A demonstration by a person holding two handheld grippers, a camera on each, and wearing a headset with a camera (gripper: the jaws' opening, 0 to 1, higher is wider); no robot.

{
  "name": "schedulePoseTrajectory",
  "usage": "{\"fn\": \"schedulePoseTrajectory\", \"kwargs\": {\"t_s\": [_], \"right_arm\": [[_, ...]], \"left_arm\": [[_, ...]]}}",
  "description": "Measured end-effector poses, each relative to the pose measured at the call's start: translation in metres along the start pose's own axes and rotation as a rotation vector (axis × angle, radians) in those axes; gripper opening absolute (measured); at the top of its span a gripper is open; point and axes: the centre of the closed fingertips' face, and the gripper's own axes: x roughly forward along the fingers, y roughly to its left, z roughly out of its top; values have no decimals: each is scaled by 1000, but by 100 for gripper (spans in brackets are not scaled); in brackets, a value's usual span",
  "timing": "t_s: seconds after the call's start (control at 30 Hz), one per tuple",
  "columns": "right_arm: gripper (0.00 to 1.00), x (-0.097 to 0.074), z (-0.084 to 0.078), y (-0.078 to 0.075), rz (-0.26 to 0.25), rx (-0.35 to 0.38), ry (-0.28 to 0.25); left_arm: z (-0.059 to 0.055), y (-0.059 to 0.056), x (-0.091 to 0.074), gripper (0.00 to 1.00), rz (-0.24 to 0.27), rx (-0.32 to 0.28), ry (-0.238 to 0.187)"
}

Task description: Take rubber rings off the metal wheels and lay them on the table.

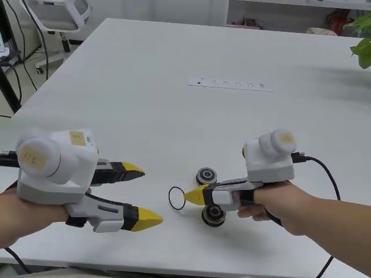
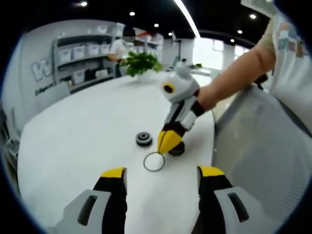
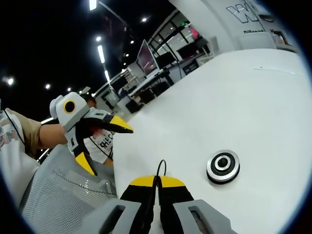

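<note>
The white-and-grey left gripper (image 1: pixel 151 195) and right gripper (image 1: pixel 188 197) have black jaws with yellow tips. A thin black cable (image 1: pixel 327 171) is at four o'clock.

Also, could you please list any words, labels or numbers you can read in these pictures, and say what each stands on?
"W": large pale letter on the grey back wall, left gripper view; what follows is unreadable.
Smaller line beneath it: too blurred.
"W": start of outlined lettering on the white wall, right gripper view; rest blurred.
Long white power strip on the white table: markings too small.

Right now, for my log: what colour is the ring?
The ring is black; left gripper view shows it best.
</note>
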Motion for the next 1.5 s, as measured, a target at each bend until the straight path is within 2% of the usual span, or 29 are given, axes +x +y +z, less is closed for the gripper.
{"fn": "schedulePoseTrajectory", "kwargs": {"t_s": [0.1,0.37,0.5,0.73,1.2,1.5], "right_arm": [[2,-2,-2,-6,-33,-35,14],[15,-5,-5,-9,-54,-71,26],[19,-8,-6,-8,-49,-69,32],[24,-20,-1,-7,-47,-78,9],[28,-50,-2,-2,-46,-108,-14],[30,-61,-8,-2,-52,-135,-14]], "left_arm": [[-2,0,1,59,2,-2,4],[-1,0,2,58,1,1,10],[-2,2,2,58,1,2,14],[-1,1,4,58,-4,1,20],[12,0,22,57,-30,18,24],[19,-1,34,56,-50,34,37]]}}
